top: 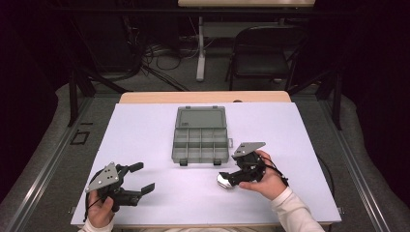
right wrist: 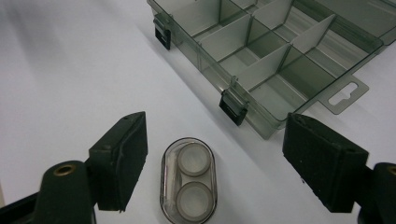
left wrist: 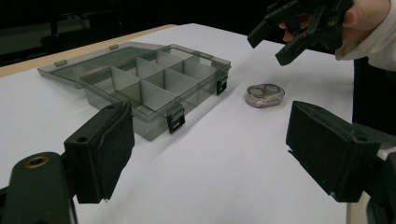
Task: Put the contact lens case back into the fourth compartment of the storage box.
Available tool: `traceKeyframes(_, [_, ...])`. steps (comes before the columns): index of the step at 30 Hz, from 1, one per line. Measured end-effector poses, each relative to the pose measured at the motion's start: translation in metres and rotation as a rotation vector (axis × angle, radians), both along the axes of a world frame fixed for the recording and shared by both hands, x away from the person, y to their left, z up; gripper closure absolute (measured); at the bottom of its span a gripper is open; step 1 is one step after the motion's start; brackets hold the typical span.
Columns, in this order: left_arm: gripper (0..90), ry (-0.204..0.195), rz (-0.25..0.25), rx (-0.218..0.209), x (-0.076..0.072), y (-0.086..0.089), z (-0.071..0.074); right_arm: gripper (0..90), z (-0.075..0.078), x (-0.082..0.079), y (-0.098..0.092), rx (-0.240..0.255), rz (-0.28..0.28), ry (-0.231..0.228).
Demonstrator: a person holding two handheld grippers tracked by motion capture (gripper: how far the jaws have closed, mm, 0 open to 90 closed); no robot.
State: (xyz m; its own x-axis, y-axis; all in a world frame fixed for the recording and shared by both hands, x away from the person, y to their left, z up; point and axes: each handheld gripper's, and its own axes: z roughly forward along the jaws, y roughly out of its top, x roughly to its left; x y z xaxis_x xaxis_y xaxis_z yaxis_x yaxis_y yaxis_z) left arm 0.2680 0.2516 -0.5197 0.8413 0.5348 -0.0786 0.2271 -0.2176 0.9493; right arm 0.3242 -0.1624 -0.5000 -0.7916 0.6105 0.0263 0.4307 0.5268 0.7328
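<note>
A small clear oval case point(right wrist: 188, 179) with two round discs inside lies flat on the white table top point(top: 145, 135), near the front. My right gripper point(right wrist: 219, 158) hovers just above it, open, its jaws standing either side of the case without touching it. From the left gripper view, the right gripper point(left wrist: 268, 48) hangs in the air over the oval case point(left wrist: 265, 94). A grey see-through organiser box point(top: 200, 145) stands open mid-table, its compartments bare. My left gripper point(top: 143, 177) rests at the front left, open, nothing between its jaws.
The box's lid point(top: 200, 117) lies flat behind it, and two black latches point(right wrist: 232, 107) face the front. A hang tab point(right wrist: 345, 95) sticks out of the box's right side. A dark chair point(top: 263, 53) and cables sit beyond the table.
</note>
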Motion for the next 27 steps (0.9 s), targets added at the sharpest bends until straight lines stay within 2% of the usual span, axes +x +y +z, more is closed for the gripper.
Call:
traceKeyframes(6, [16.0,0.000,0.000,0.001,0.000,0.000,0.000,21.6,-0.003,0.004,0.001,-0.002,0.024,0.030])
traceKeyframes(13, [16.0,-0.001,0.000,0.001,0.000,0.000,0.000,22.6,-0.007,0.005,0.005,-0.034,0.039,0.053])
traceKeyframes(27, [16.0,0.001,-0.003,0.004,0.000,0.000,0.000,26.3,-0.018,-0.003,0.017,-0.133,0.067,0.059])
